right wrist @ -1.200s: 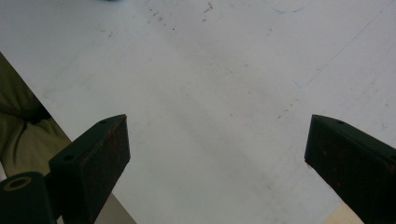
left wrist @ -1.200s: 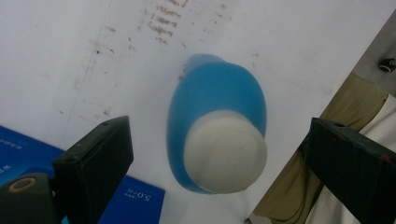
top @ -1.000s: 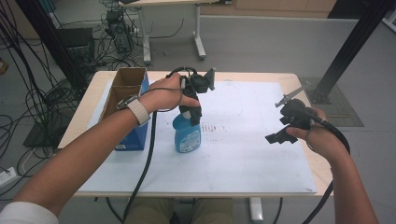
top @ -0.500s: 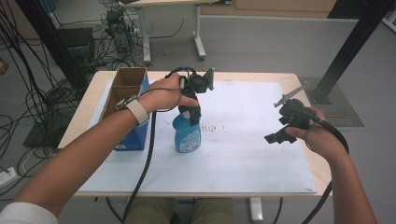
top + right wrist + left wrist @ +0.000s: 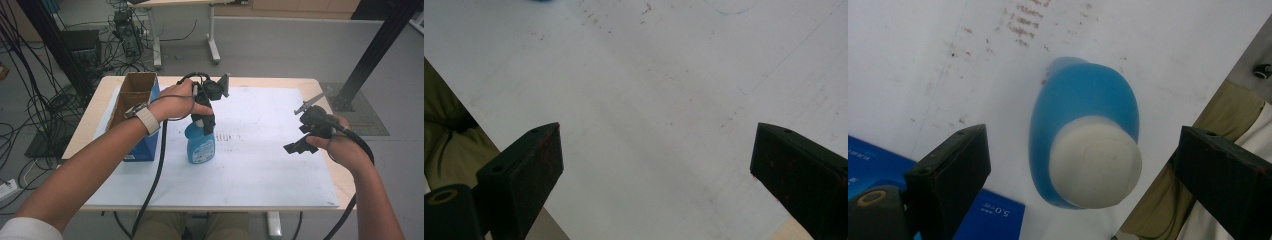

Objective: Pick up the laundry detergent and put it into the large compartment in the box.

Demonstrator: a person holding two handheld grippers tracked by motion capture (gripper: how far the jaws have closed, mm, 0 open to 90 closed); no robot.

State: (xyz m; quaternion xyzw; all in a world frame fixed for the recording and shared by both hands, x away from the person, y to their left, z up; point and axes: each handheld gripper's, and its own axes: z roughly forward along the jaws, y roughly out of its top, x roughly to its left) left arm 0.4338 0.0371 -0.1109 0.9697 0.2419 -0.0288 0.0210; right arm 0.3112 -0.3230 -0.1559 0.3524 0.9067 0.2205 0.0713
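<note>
A blue spray bottle (image 5: 201, 146) stands upright on the white mat (image 5: 260, 165), left of its middle. My left gripper (image 5: 205, 121) points straight down just above its top. In the left gripper view the bottle (image 5: 1083, 95) and its white cap (image 5: 1095, 167) sit between the two jaws, which stand wide apart without touching it; the left gripper (image 5: 1083, 136) is open. My right gripper (image 5: 299, 141) hovers over the mat's right side. It is open (image 5: 659, 131), with bare mat between its jaws.
An open cardboard box (image 5: 132, 95) with a blue side stands at the table's left, close beside the bottle; its blue face (image 5: 988, 217) appears by the left jaw. Cables trail from both grippers. The table's near edge and the person's lap lie below.
</note>
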